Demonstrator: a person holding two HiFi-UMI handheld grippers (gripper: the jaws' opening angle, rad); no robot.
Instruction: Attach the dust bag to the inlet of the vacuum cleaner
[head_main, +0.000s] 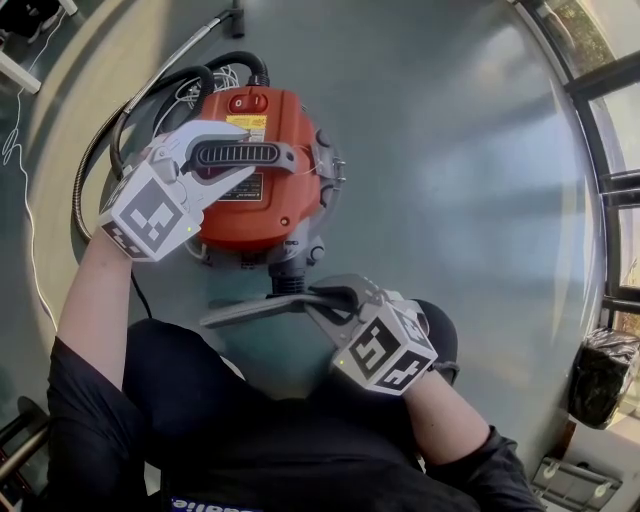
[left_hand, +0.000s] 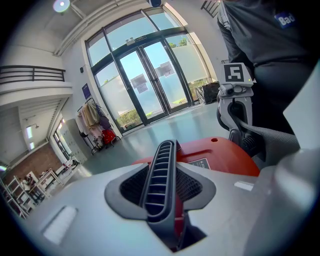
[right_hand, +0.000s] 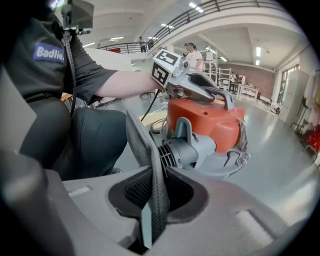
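Observation:
A red vacuum cleaner (head_main: 262, 205) stands on the grey floor. My left gripper (head_main: 232, 160) is shut on its dark ribbed carrying handle (head_main: 275, 153), and the left gripper view shows that handle (left_hand: 160, 172) pinched between the pads above the red body (left_hand: 217, 155). My right gripper (head_main: 325, 300) is shut on the flat grey dust bag (head_main: 250, 310), just in front of the grey ribbed inlet (head_main: 288, 280). In the right gripper view the bag (right_hand: 142, 145) stands edge-on between the jaws, its upper part beside the inlet (right_hand: 182, 150).
A black hose (head_main: 125, 115) and cables loop behind the vacuum at the upper left. A dark bagged object (head_main: 600, 375) sits by the wall at the right. My dark-clothed legs fill the lower part of the head view. Glass doors (left_hand: 150, 75) stand beyond the vacuum.

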